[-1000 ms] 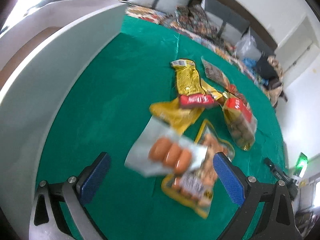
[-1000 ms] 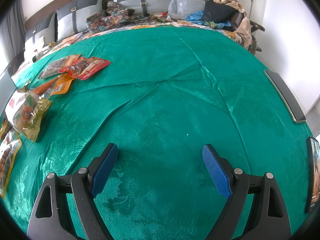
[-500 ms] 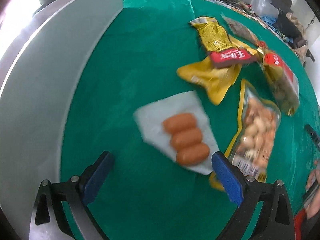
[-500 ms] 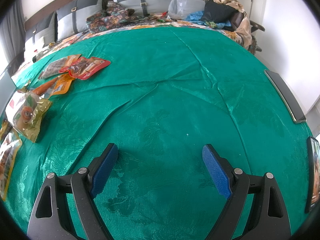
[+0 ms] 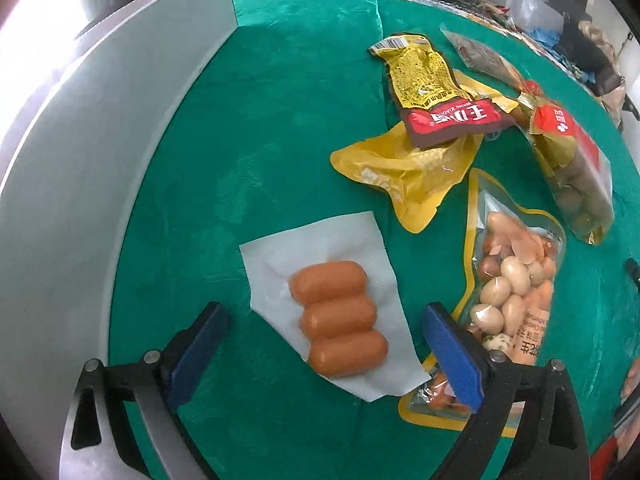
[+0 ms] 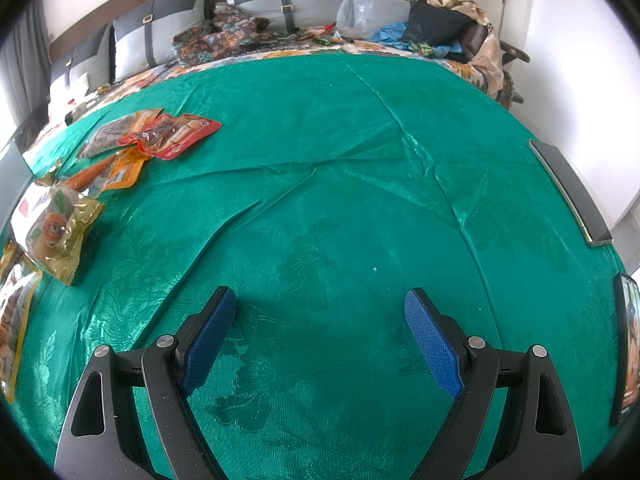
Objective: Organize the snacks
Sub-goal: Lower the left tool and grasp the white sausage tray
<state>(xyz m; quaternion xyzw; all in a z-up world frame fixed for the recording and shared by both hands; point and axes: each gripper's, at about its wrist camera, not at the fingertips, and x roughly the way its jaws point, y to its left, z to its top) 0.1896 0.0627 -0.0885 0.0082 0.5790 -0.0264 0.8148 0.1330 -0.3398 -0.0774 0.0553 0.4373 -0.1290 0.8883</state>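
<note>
Three sausages (image 5: 338, 317) in a clear pack, airborne a second ago, now lie apparently released between the wide-open, empty left gripper (image 5: 326, 344).

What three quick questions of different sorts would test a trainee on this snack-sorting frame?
1. True or false: the left gripper is shut on the sausage pack.
2. Multiple choice: what lies between the right gripper's fingers? A) a snack bag B) bare green cloth C) a phone
3. Fill in: the red-and-yellow packet lies partly on top of the ___ pouch.

Key
1. False: both blue pads stand apart, either side of the sausage pack.
2. B, only green cloth.
3. Yellow pouch.
</note>
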